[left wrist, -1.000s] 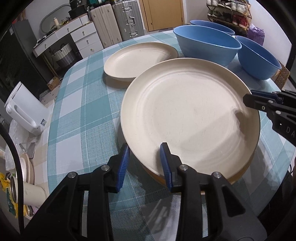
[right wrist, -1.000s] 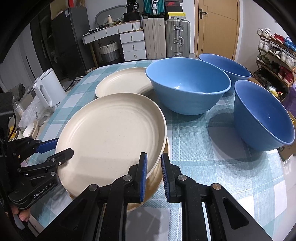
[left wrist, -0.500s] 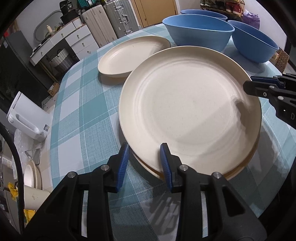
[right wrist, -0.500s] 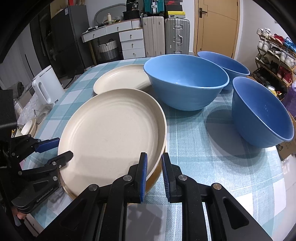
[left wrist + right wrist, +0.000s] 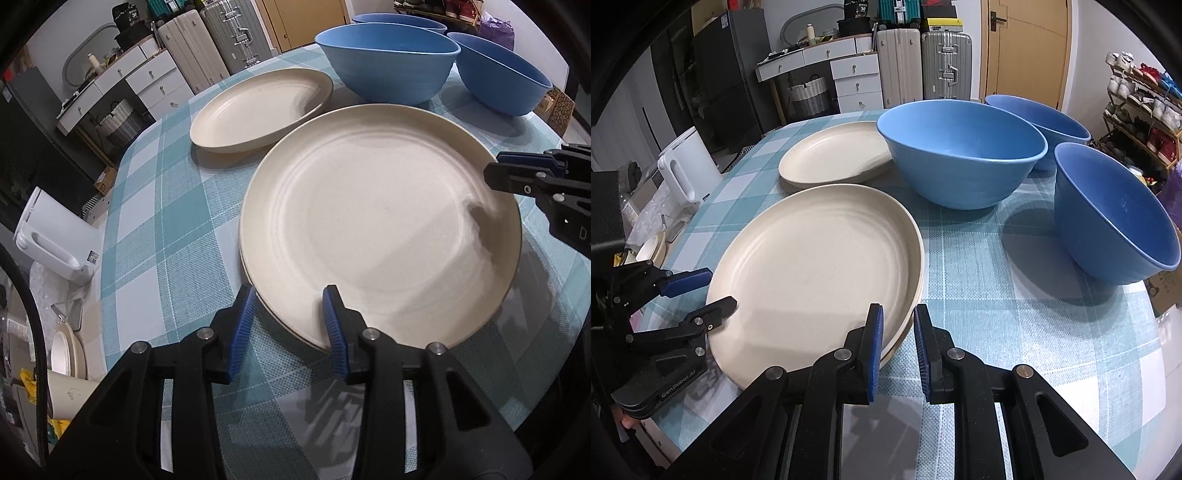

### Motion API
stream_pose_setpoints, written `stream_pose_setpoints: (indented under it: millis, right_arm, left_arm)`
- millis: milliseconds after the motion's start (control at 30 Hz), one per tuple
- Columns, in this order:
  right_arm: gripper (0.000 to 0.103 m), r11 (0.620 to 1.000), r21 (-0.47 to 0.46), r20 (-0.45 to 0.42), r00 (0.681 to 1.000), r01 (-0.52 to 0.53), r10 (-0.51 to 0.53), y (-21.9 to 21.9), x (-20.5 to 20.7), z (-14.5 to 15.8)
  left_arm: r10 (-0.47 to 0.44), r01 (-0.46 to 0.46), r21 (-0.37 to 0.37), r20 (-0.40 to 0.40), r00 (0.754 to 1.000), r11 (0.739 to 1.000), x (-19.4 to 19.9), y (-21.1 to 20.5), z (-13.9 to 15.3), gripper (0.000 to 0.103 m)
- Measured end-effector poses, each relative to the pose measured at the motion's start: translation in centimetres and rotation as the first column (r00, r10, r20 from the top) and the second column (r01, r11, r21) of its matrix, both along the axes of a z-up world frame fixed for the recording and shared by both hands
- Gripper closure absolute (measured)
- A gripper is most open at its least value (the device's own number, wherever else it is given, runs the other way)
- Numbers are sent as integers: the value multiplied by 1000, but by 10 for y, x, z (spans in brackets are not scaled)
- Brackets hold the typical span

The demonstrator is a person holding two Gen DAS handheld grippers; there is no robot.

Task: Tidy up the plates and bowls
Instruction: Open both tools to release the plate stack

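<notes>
Since a second ago the top cream plate (image 5: 380,225) has come down flat onto the plate under it (image 5: 911,320) on the checked tablecloth (image 5: 155,236). Both of my grippers sit at its rim. My left gripper (image 5: 291,325) has just been opening; its blue pads (image 5: 242,328) straddle the near rim with a gap, not pressing. My right gripper (image 5: 897,347) is nearly closed around the opposite rim, though I cannot tell if its pads pinch the plate. A third cream plate (image 5: 258,110) lies beyond the stack, touching the middle blue bowl (image 5: 964,155); two more blue bowls (image 5: 1108,214) stand to the right
</notes>
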State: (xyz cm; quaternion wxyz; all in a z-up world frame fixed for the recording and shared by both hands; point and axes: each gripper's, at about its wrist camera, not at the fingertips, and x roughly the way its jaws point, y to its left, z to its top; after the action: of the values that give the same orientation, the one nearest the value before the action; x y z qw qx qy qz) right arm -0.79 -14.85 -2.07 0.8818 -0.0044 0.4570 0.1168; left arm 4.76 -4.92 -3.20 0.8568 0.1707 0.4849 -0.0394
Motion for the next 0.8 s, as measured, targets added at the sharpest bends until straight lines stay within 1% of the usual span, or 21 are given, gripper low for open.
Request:
stream_pose_setpoints:
  millis: [100, 267, 333, 467, 600, 667, 733, 800]
  right_arm:
    - [86, 1000, -6, -4, 1000, 0, 0, 0, 1, -2]
    - [85, 1000, -20, -11, 1000, 0, 0, 2, 2, -4]
    - [84, 1000, -23, -15, 1000, -1, 0, 3, 2, -4]
    - [82, 999, -32, -27, 1000, -1, 0, 2, 3, -7]
    - [75, 1000, -29, -32, 999, 1, -2, 0, 4, -8]
    - [70, 1000, -22, -31, 1000, -1, 0, -1, 4, -7]
    - [61, 1000, -17, -27, 1000, -1, 1, -2, 4, -6]
    - [56, 1000, -10, -22, 1000, -2, 2, -4, 3, -4]
  left_arm:
    - [4, -5, -16, -6, 1000, 1000, 1, 2, 0, 65]
    - [16, -17, -53, -19, 1000, 998, 4, 8, -1, 64]
    - [23, -25, -71, -22, 999, 997, 6, 11, -1, 64]
    - [40, -42, -103, -15, 999, 994, 8, 18, 2, 52]
    - [59, -59, -131, -8, 998, 990, 10, 24, 4, 40]
    - [63, -63, -142, -6, 998, 988, 11, 26, 6, 37]
    - [67, -66, -155, -4, 998, 986, 11, 27, 7, 35]
    - [73, -72, -168, 2, 997, 983, 11, 29, 9, 31]
